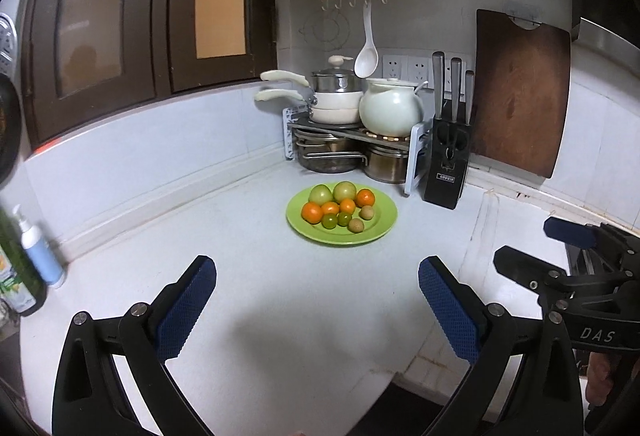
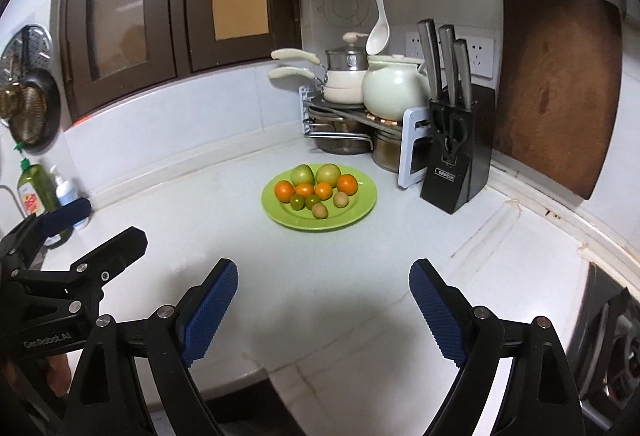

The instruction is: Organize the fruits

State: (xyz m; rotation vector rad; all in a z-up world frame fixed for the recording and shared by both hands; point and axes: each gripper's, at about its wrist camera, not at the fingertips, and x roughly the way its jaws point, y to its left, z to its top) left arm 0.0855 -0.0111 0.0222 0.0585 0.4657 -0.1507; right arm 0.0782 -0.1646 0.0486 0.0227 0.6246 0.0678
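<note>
A green plate [image 1: 380,226] [image 2: 360,208] sits on the white counter near the back corner. It holds two large green fruits [image 1: 321,193] [image 2: 302,174], several oranges [image 1: 312,212] [image 2: 284,191], two small green fruits [image 1: 330,221] [image 2: 297,202] and two small tan fruits [image 1: 355,225] [image 2: 320,211]. My left gripper [image 1: 318,276] is open and empty, well short of the plate. My right gripper [image 2: 324,282] is open and empty, also short of it. Each gripper shows at the edge of the other's view.
A pot rack with pans and a white pot [image 1: 390,108] stands in the corner behind the plate. A black knife block [image 1: 448,164] and a wooden cutting board [image 1: 520,92] are at the right. Soap bottles [image 2: 36,192] stand at the left. A stove [image 2: 616,336] lies at the far right.
</note>
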